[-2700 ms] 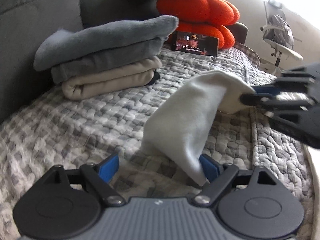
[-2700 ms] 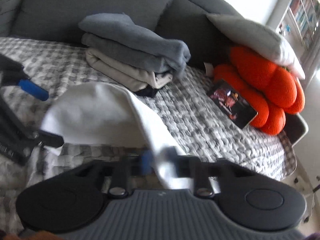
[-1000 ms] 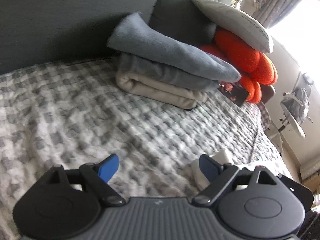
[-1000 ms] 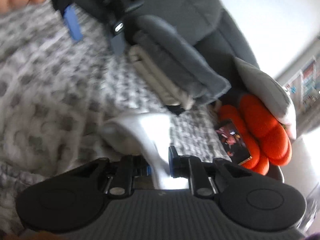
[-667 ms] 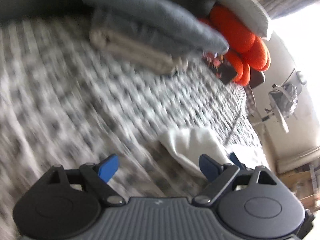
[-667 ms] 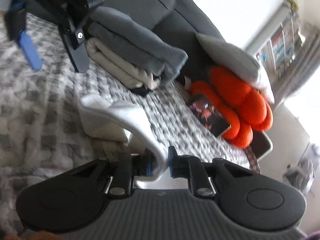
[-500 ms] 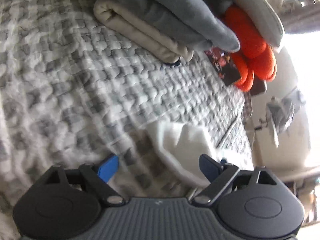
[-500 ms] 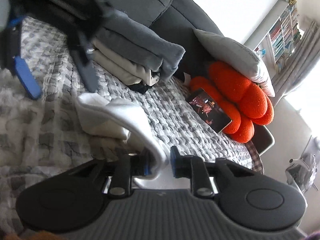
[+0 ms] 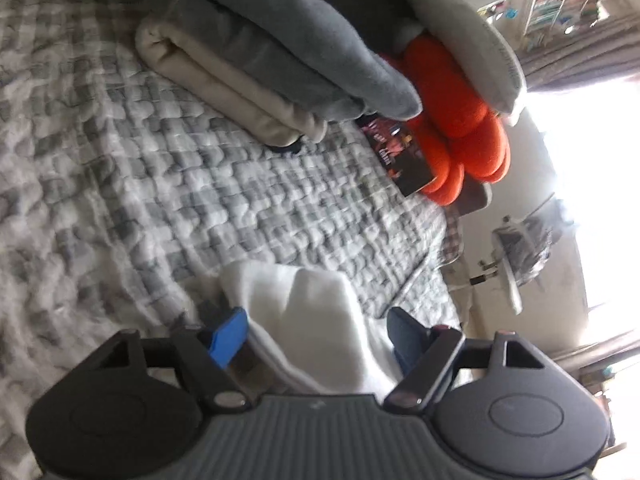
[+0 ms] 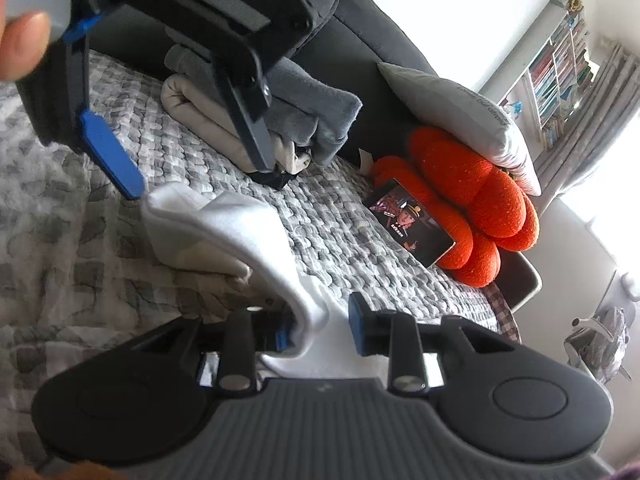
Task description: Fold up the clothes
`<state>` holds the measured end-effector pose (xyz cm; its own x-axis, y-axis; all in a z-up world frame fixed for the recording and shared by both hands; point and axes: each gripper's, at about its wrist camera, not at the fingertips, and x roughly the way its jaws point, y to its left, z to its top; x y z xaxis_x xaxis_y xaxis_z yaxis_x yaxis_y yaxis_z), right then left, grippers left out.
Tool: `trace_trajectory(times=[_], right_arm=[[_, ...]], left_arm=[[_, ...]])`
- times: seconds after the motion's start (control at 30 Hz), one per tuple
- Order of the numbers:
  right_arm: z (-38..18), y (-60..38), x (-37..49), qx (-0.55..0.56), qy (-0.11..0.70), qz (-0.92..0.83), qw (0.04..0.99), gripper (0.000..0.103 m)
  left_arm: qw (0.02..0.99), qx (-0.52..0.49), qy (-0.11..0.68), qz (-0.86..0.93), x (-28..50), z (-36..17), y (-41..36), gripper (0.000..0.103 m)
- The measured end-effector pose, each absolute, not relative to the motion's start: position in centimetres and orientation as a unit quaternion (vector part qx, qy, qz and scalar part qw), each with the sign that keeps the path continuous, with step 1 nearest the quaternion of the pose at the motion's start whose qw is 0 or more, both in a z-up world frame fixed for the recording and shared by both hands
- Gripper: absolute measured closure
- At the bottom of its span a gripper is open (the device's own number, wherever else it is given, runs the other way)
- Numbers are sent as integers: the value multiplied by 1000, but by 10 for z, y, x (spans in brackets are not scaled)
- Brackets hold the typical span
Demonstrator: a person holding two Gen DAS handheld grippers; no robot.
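Your left gripper [image 9: 316,338] stands open around the white garment [image 9: 316,320], its jaws just closing. The garment lies bunched on the quilt [image 9: 120,160]; it looks soft and light, so take its folded edge. Your right gripper [image 10: 320,330], just opening, no longer pinches it.

Each claw is matte black plastic; the left claw [image 9: 316,340] and right claw [image 10: 320,326] carry blue pads, silver pivot screws, ribbed grey bodies.
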<state>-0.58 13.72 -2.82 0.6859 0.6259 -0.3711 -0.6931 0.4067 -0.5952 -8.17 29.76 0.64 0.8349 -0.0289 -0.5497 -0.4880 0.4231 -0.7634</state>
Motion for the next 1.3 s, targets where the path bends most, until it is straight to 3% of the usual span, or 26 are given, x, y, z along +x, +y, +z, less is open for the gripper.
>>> trace_trajectory(times=[0.07,0.2,0.67,1.07,1.3], right_arm=[[-28,137,-6,-377,43,392,838,70],[-28,136,-7,-376,38,388,841,66],[-29,135,-10,-380,30,384,841,65],[-29,134,-11,-383,25,381,841,64],[-29,134,-11,-381,24,380,842,64]], left_arm=[[805,-531,232,129,-80,3,298,27],[791,-547,248,118,-77,-5,300,52],[760,-582,253,138,-106,-14,305,49],[751,-593,245,154,-87,-28,307,50],[750,-597,225,174,-99,-28,312,56]])
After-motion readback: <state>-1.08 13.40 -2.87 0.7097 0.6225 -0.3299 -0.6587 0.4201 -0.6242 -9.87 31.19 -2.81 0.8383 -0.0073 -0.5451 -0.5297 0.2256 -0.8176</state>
